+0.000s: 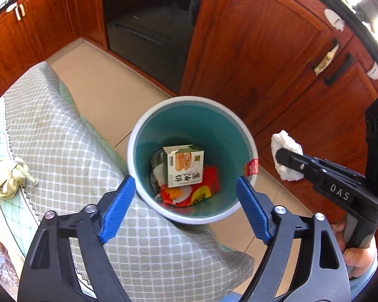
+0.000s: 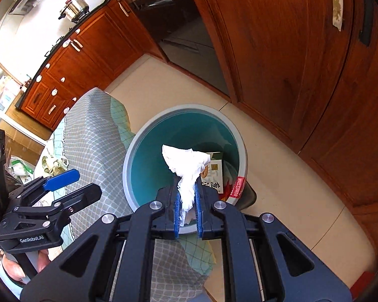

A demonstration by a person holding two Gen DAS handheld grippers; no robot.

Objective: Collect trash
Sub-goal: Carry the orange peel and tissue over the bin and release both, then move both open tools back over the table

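A round trash bin with a white rim and teal inside stands on the floor beside a cloth-covered table. In it lie a green-and-white food box and a red wrapper. My left gripper is open and empty above the bin's near rim. My right gripper is shut on a crumpled white tissue and holds it over the bin. In the left wrist view the tissue sits just right of the bin. The left gripper shows at the left of the right wrist view.
A checked tablecloth hangs over the table edge next to the bin. Wooden cabinets and a dark oven door stand behind. A crumpled ribbon-like scrap lies on the cloth. A red packet hangs on the bin's right rim.
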